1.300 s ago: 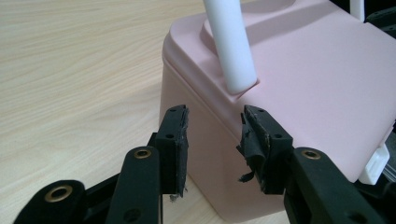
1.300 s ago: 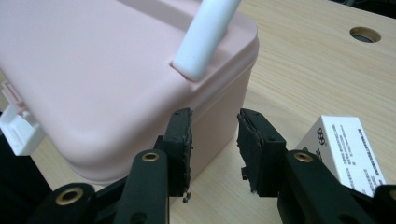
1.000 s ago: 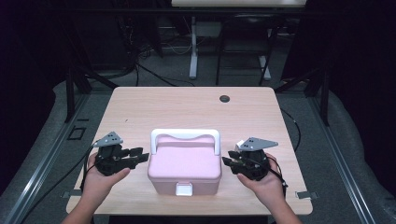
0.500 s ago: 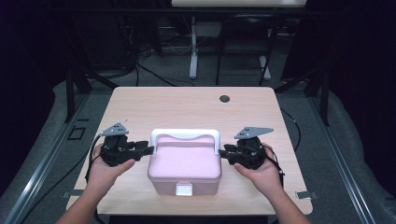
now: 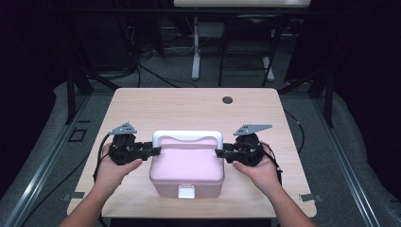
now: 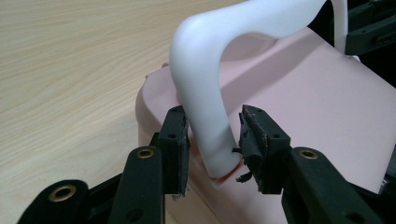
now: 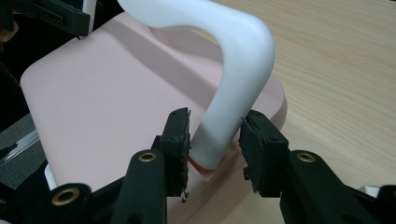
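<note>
Both your hands have slid inward since a second ago, closing on the box's two ends. From above, the pink box (image 5: 187, 165) with its white handle (image 5: 187, 135) sits near the table's (image 5: 189, 106) front edge; a dark round grommet (image 5: 227, 100) lies well behind. Along your left gripper (image 6: 212, 133), the spread jaws flank the handle's foot, one pad just touching. Your right gripper (image 7: 215, 133), jaws just widened, straddles the other foot with gaps.

The high view looks down from above the table's (image 5: 142, 101) near edge. Each gripper view sits very close, facing inward. All three share the pink box's (image 5: 187, 163) white handle (image 6: 205, 93), maybe its hinges.
</note>
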The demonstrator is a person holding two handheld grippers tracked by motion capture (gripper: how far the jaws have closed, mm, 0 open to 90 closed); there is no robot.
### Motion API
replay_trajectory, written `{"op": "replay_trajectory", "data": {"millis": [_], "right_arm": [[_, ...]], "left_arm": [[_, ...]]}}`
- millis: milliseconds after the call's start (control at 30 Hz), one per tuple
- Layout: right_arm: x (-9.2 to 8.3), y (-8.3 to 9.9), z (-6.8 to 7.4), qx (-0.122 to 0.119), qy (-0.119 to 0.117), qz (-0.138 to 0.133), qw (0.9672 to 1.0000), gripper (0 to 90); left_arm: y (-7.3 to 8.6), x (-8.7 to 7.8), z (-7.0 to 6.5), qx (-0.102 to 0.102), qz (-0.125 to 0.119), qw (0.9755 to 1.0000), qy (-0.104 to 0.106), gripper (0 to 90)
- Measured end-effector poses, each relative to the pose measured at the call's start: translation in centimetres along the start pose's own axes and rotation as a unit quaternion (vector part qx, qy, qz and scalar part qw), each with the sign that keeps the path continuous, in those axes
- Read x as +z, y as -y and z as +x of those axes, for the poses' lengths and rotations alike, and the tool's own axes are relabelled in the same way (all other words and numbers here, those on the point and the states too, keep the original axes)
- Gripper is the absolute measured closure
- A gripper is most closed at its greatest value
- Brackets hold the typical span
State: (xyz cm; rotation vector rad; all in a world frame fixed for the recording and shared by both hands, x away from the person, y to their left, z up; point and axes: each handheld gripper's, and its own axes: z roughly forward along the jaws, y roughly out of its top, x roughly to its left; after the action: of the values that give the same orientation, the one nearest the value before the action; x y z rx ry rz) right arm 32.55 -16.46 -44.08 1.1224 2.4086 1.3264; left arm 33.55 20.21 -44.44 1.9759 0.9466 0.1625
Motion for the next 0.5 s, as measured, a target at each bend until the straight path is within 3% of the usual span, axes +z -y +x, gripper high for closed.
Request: {"op": "replay_trajectory", "data": {"millis": [267,500], "right_arm": [[0.21,-0.11,-0.03,0.000,-0.006,0.002,1.0000,66.6],[0.04,0.02,0.58,-0.022,0.002,-0.001,0.9998,69.7]], "left_arm": [[0.07,-0.13,-0.09,0.004,-0.002,1.0000,-0.001,67.8],[0.25,-0.60,-0.57,0.019,-0.007,0.9998,-0.005,71.5]]}}
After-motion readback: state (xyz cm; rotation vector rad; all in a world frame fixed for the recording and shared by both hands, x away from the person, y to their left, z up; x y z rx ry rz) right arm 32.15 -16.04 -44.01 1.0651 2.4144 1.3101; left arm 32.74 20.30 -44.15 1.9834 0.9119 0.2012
